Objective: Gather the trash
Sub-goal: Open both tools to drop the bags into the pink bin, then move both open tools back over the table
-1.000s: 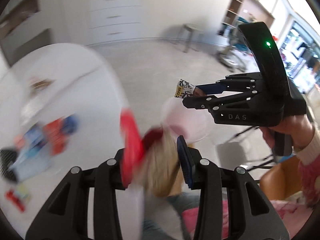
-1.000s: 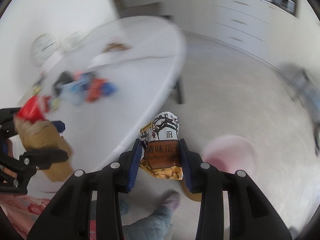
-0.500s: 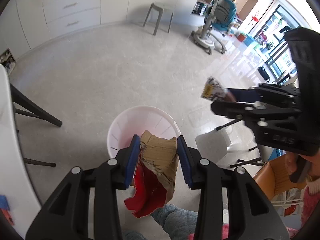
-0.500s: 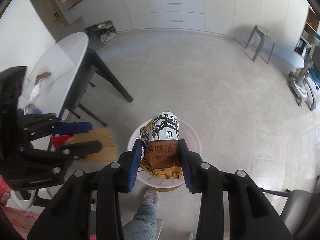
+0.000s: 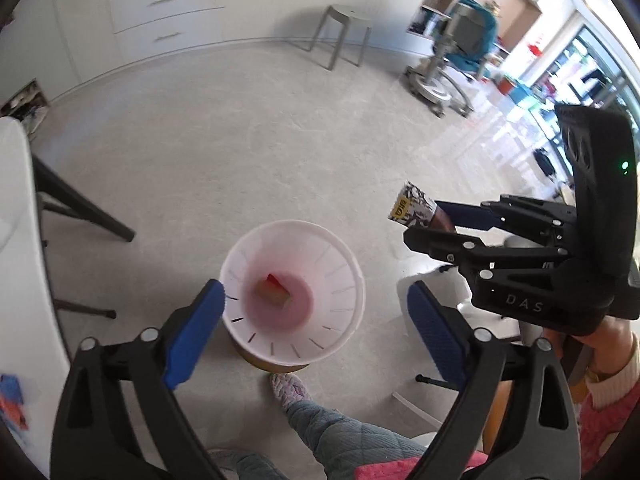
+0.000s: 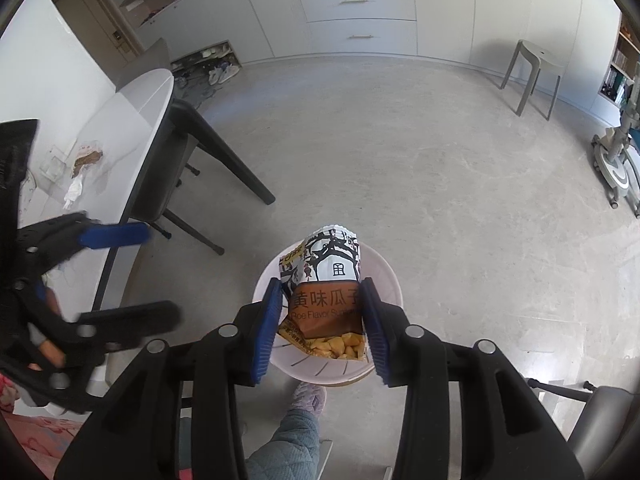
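Observation:
A white slotted trash bin stands on the floor below me. A brown and red cardboard scrap lies at its bottom. My left gripper is open and empty above the bin's near rim. My right gripper is shut on a brown and white snack bag, held over the bin. In the left wrist view the right gripper holds the bag just right of the bin. The open left gripper shows at the left of the right wrist view.
A white table with black legs stands left, with wrappers on it. More trash lies on its near end. The person's slippered foot is beside the bin. A grey stool and an office chair stand farther off.
My left gripper opened and the cardboard scrap fell into the bin. The right gripper stays shut on the snack bag, now closer over the bin.

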